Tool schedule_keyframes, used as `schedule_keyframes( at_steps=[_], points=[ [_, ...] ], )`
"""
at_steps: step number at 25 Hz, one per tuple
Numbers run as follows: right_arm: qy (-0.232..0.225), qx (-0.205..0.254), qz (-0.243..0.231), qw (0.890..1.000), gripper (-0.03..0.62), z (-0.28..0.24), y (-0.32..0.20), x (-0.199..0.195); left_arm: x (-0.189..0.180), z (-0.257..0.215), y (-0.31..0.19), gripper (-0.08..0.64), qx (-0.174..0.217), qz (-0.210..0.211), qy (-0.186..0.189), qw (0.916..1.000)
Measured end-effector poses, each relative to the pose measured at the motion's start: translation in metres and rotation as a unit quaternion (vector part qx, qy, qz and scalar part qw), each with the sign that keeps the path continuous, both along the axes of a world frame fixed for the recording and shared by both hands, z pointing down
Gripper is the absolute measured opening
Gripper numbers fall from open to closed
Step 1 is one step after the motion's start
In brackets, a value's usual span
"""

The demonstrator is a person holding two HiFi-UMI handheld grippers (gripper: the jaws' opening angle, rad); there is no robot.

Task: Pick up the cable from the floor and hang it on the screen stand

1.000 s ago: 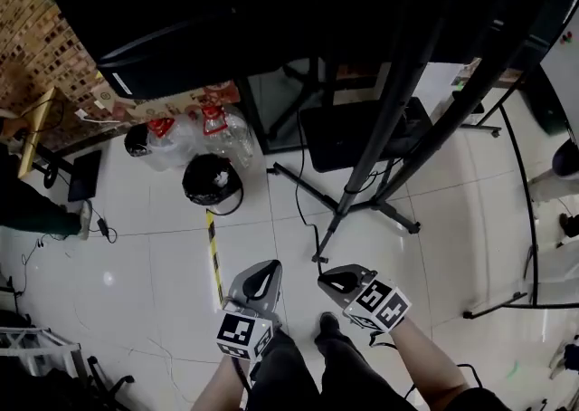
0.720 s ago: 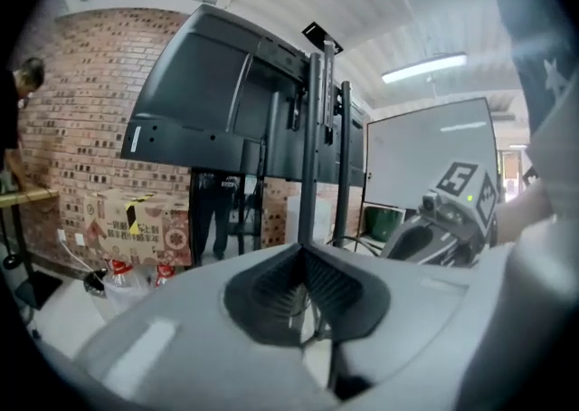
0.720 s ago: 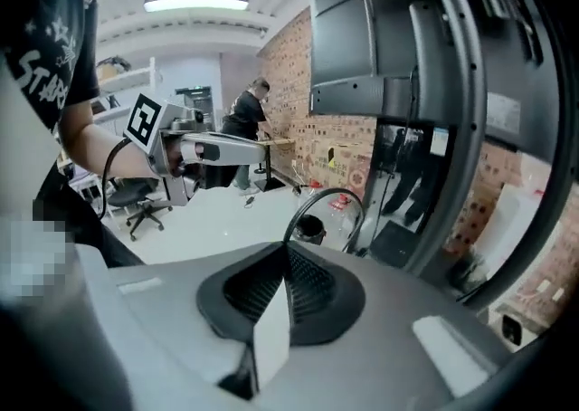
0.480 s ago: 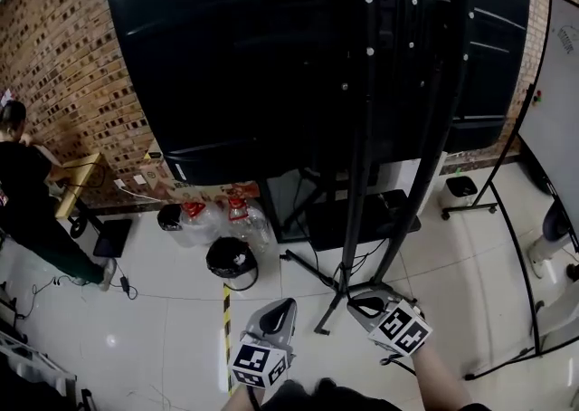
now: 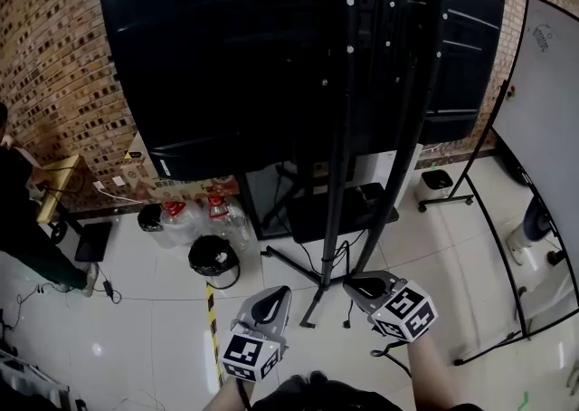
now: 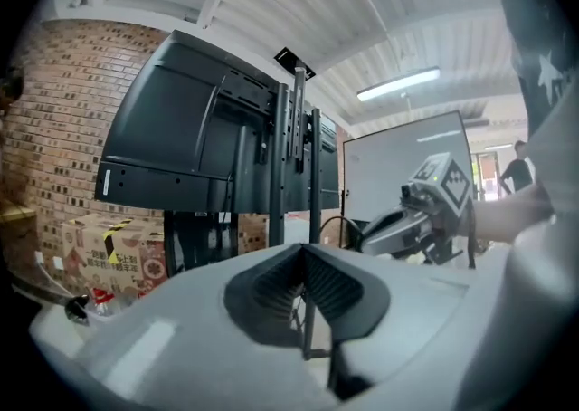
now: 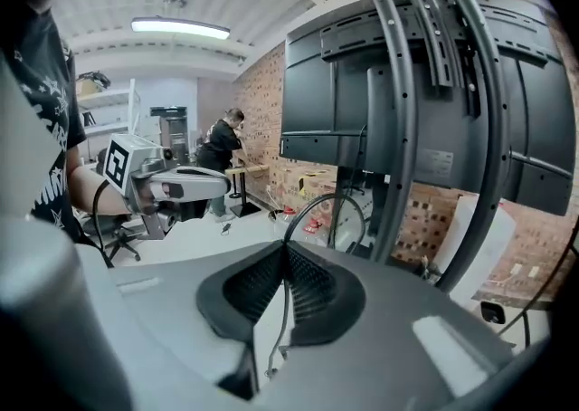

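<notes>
My right gripper [image 7: 284,255] had its jaws clamped on the black cable [image 7: 304,208], which looped up ahead of them, off the floor. My left gripper [image 6: 303,260] had its jaws together, seemingly empty. Hanging the cable on the screen stand [image 7: 396,129] was not yet done

A black bin [image 5: 213,261] is seen at lower left, clear bottles [image 5: 228,219] just beside it; a whiteboard [image 5: 543,110] is seen at right.
</notes>
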State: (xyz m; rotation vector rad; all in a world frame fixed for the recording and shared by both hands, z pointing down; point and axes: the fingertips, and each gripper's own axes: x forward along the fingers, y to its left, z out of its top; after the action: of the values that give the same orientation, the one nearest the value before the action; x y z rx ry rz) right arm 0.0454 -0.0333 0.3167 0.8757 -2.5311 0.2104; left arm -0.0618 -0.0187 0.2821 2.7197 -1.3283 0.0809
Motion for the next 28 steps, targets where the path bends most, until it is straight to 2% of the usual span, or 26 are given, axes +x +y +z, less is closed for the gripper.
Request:
schedule_keyframes(
  at_steps=[6,10,13,16,21,24,28],
  points=[
    [0.034,0.031,0.052,0.998,0.014,-0.011,-0.009,0.019,0.0,-0.019,-0.015,0.006,0.021,0.035,0.019,0.999],
    [0.067,0.043,0.081,0.994,0.014,-0.009,-0.011,0.038,0.003,-0.011,-0.024,0.006,0.014,0.051,0.022,0.9984],
    [0.083,0.055,0.084,0.992,0.014,-0.013,-0.014,0.048,0.009,-0.009,-0.027,0.006,0.011,0.062,0.017,0.9979],
    [0.108,0.077,0.076,0.988,0.014,-0.022,-0.023,0.058,0.026,-0.012,-0.034,0.006,0.017,0.068,0.008,0.9975],
    [0.109,0.103,0.049,0.987,0.014,-0.039,-0.047,0.081,0.071,-0.009,-0.051,0.006,0.02,0.068,-0.009,0.9974],
    [0.1,0.12,0.021,0.987,0.014,-0.051,-0.064,0.107,0.107,-0.014,-0.066,0.006,0.027,0.05,-0.011,0.9983],
    [0.106,0.158,-0.028,0.981,0.014,-0.076,-0.092,0.143,0.154,-0.029,-0.09,0.005,0.031,0.019,0.01,0.9993]
  ],
)
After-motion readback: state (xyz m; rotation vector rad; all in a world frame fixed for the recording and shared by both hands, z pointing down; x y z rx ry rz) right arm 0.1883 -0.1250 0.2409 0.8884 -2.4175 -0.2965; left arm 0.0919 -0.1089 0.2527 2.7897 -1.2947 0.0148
